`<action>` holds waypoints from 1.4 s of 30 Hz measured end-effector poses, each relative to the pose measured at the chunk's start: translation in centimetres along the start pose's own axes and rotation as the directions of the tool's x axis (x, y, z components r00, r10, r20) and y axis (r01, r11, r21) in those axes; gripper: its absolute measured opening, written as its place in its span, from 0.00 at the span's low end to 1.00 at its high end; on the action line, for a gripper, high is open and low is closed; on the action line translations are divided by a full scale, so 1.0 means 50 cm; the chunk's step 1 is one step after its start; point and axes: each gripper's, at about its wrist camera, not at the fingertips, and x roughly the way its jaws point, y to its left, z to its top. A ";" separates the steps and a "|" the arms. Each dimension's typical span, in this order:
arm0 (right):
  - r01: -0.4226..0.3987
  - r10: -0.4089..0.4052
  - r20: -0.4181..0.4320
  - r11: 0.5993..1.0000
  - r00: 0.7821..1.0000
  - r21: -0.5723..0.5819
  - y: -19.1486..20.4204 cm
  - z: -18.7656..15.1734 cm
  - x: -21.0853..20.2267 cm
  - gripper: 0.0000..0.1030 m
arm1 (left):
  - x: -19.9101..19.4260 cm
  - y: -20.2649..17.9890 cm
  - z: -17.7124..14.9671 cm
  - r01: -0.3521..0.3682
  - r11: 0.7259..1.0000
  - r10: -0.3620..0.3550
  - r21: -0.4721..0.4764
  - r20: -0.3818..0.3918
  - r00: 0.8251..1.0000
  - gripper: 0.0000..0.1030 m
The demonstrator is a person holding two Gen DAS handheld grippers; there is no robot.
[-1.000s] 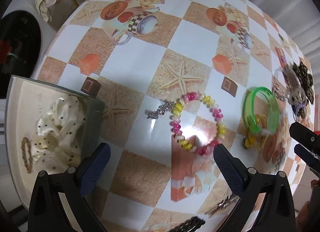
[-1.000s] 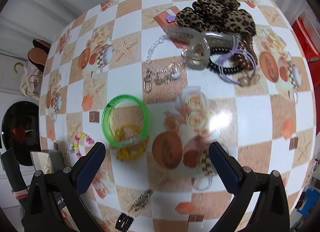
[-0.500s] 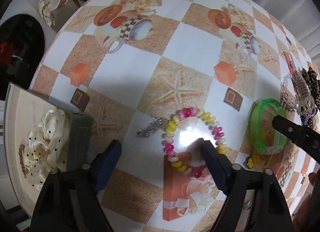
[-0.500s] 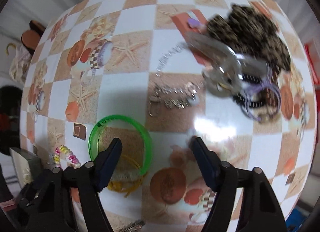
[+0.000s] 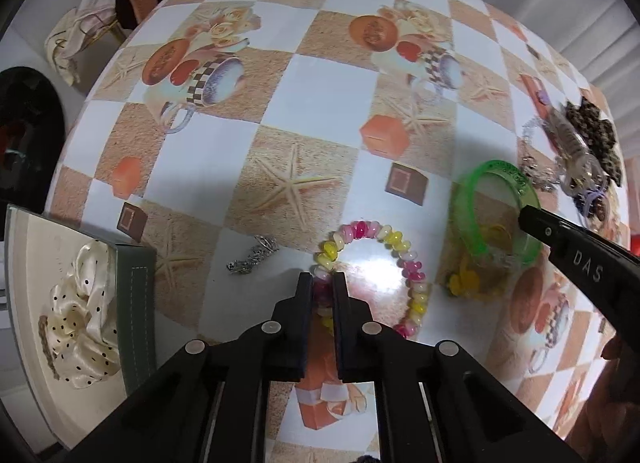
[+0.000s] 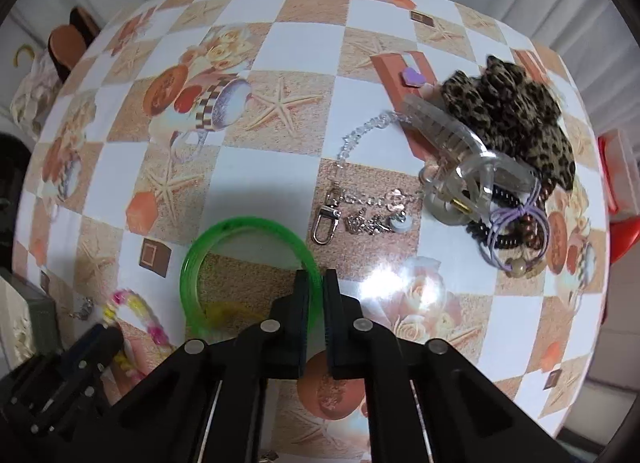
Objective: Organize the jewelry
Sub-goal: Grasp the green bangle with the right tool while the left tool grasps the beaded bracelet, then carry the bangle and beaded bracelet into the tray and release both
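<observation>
Now both tongs have just closed, each on a piece. Far left of the left tongs (image 5: 322, 283), an open jewelry box (image 5: 134, 299) holds a cream polka-dot scrunchie (image 5: 86, 305); a small silver charm (image 5: 252, 254) lies just left of them on the table (image 5: 328, 99). Left tongs clamped on the near-left arc of the pink-yellow bead bracelet (image 5: 400, 247). Right tongs (image 6: 316, 283) clamped on the right rim of the green bangle (image 6: 240, 225); yellow hair tie (image 6: 224, 309) inside the ring. Farther right: silver keychain (image 6: 360, 219), clear claw clip (image 6: 460, 159), leopard scrunchie (image 6: 516, 111), untouched. Likely means both grasps set, lift and carry to box next.
</observation>
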 end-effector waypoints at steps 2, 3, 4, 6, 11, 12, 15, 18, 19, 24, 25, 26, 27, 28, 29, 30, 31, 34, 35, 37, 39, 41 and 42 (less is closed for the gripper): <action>-0.033 0.033 0.009 0.999 0.999 0.030 -0.015 -0.005 -0.009 0.07 | -0.011 0.008 -0.008 0.022 1.000 -0.022 0.006 0.006 1.000 0.14; -0.050 0.050 0.013 0.998 0.999 0.043 -0.021 -0.007 -0.014 0.07 | -0.017 0.009 -0.009 0.034 0.999 -0.034 0.012 0.011 0.999 0.14; -0.067 0.067 0.018 0.996 0.998 0.057 -0.029 -0.010 -0.021 0.07 | -0.023 0.009 -0.012 0.043 0.999 -0.043 0.017 0.015 0.999 0.14; -0.090 0.088 0.027 0.993 0.996 0.081 -0.049 -0.019 -0.035 0.07 | -0.039 0.008 -0.015 0.053 0.998 -0.054 0.028 0.025 0.998 0.14; -0.125 0.121 0.042 0.984 0.992 0.127 -0.077 -0.049 -0.069 0.07 | -0.078 0.023 -0.024 0.075 0.996 -0.077 0.044 0.045 0.996 0.14; -0.132 0.127 0.045 0.982 0.991 0.133 -0.080 -0.053 -0.077 0.07 | -0.083 0.033 -0.027 0.079 0.996 -0.081 0.050 0.048 0.996 0.14; -0.139 0.133 0.051 0.980 0.990 0.142 -0.083 -0.085 -0.104 0.07 | -0.087 0.059 -0.052 0.091 0.993 -0.095 0.069 0.053 0.994 0.14; -0.146 0.140 0.050 0.978 0.989 0.148 -0.070 -0.107 -0.121 0.07 | -0.104 0.078 -0.083 0.102 0.991 -0.108 0.089 0.057 0.993 0.14; -0.148 0.142 0.049 0.978 0.989 0.149 -0.067 -0.113 -0.126 0.07 | -0.116 0.086 -0.092 0.106 0.990 -0.111 0.093 0.057 0.992 0.14; -0.150 0.145 0.044 0.978 0.988 0.145 -0.043 -0.148 -0.153 0.07 | -0.154 0.104 -0.115 0.121 0.986 -0.128 0.112 0.064 0.990 0.14; -0.151 0.146 0.043 0.978 0.988 0.144 -0.040 -0.153 -0.157 0.07 | -0.162 0.113 -0.121 0.123 0.986 -0.131 0.111 0.066 0.989 0.14; -0.152 0.147 0.043 0.978 0.988 0.144 -0.034 -0.160 -0.163 0.07 | -0.165 0.117 -0.123 0.125 0.986 -0.133 0.110 0.067 0.989 0.14; -0.154 0.150 0.041 0.978 0.988 0.143 -0.027 -0.167 -0.169 0.07 | -0.173 0.129 -0.130 0.127 0.986 -0.135 0.108 0.068 0.988 0.14; -0.156 0.152 0.041 0.977 0.988 0.143 -0.022 -0.173 -0.175 0.07 | -0.177 0.135 -0.134 0.128 0.986 -0.136 0.106 0.070 0.988 0.14; -0.160 0.155 0.041 0.977 0.987 0.139 -0.013 -0.178 -0.182 0.07 | -0.184 0.148 -0.140 0.130 0.986 -0.137 0.103 0.072 0.988 0.14; -0.162 0.158 0.041 0.977 0.987 0.136 -0.006 -0.181 -0.186 0.07 | -0.191 0.159 -0.146 0.130 0.987 -0.138 0.098 0.074 0.988 0.14; -0.165 0.161 0.041 0.978 0.986 0.130 0.005 -0.185 -0.193 0.07 | -0.195 0.167 -0.151 0.131 0.987 -0.138 0.094 0.074 0.988 0.14; -0.176 0.173 0.042 0.979 0.984 0.106 0.037 -0.196 -0.209 0.07 | -0.208 0.199 -0.171 0.135 0.988 -0.141 0.078 0.075 0.987 0.14; -0.180 0.177 0.040 0.979 0.983 0.095 0.051 -0.200 -0.214 0.07 | -0.212 0.210 -0.177 0.136 0.988 -0.142 0.073 0.076 0.987 0.14; -0.184 0.182 0.036 0.980 0.983 0.076 0.075 -0.206 -0.222 0.07 | -0.220 0.234 -0.190 0.137 0.989 -0.141 0.059 0.079 0.987 0.14; -0.188 0.187 0.033 0.981 0.982 0.053 0.101 -0.213 -0.231 0.07 | -0.226 0.257 -0.200 0.136 0.990 -0.139 0.041 0.083 0.987 0.14; -0.193 0.192 0.029 0.981 0.981 0.027 0.129 -0.215 -0.238 0.07 | -0.232 0.287 -0.210 0.136 0.991 -0.137 0.011 0.088 0.987 0.14; -0.196 0.196 0.027 0.981 0.980 0.011 0.145 -0.216 -0.242 0.07 | -0.234 0.299 -0.214 0.136 0.991 -0.135 -0.001 0.090 0.987 0.14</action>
